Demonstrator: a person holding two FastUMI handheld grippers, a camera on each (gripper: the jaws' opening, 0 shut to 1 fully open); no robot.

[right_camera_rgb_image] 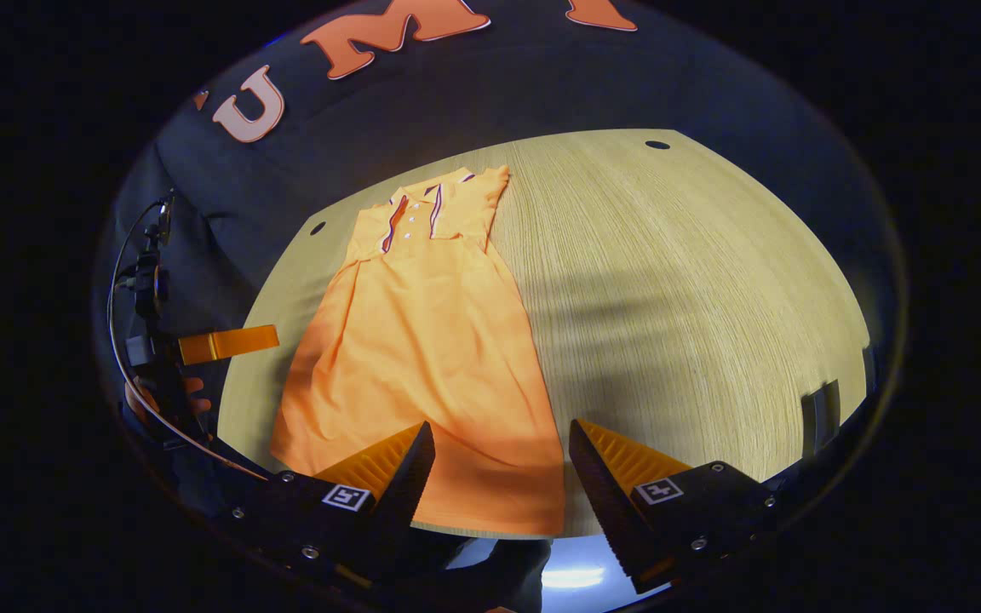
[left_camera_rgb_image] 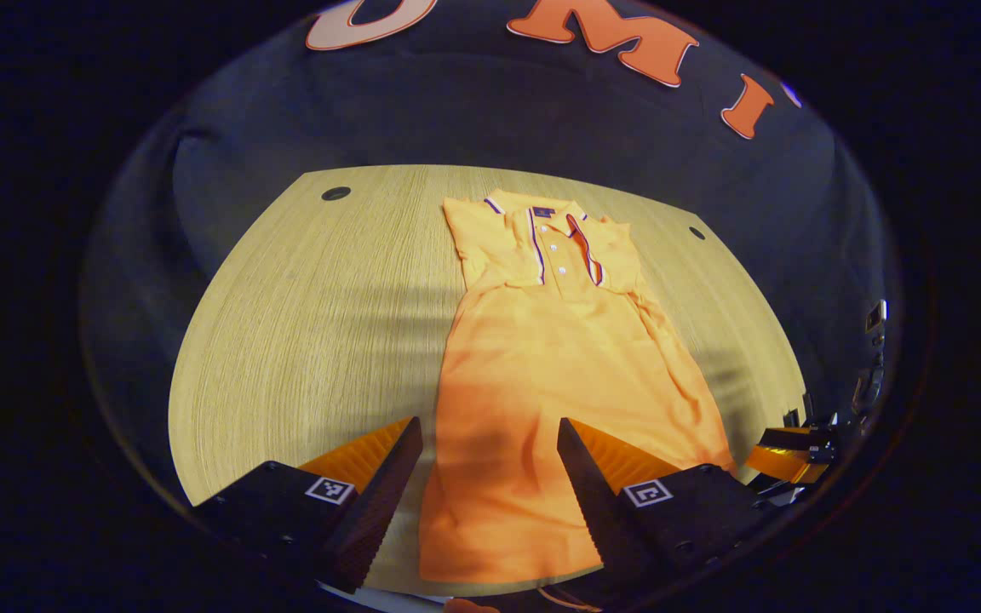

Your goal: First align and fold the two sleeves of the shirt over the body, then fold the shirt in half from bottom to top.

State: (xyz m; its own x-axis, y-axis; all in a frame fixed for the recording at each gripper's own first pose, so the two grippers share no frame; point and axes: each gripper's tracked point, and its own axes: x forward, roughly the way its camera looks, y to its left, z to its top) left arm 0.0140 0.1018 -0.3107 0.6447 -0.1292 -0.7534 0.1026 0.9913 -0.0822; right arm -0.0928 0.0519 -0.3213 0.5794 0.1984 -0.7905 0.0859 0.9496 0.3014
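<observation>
A pale wood-grain bench point(left_camera_rgb_image: 303, 340) sits under dark booth cloth, and the shirt point(left_camera_rgb_image: 542, 375) lies flat along it, collar at the far end and hem at the near edge, close to me. It looks narrow, and I see no sleeve sticking out past the body on either side, so I judge both sleeves are already folded in and the step in hand is the bottom-to-top fold.

My left claw point(left_camera_rgb_image: 490, 464) hangs over the hem end with its fingers spread wide and nothing between them; the cloth under the gap is untouched. My right claw point(right_camera_rgb_image: 499, 468) hangs the same way, wide open and empty, over the hem's right corner, where the shirt's side edge runs up the bench. In the right gripper view my other claw point(right_camera_rgb_image: 226, 342) shows off to the shirt's left, near the bench edge.

Next, I think, each claw needs to drop onto its own hem corner, pinch through all layers, then lift and carry the hem towards the collar point(right_camera_rgb_image: 422, 213), keeping the two corners level so the edges meet square.

The hem lies right at the near edge, so there is little room to come under it. There is wide bare bench to the shirt's right and left, and room beyond the collar too.
</observation>
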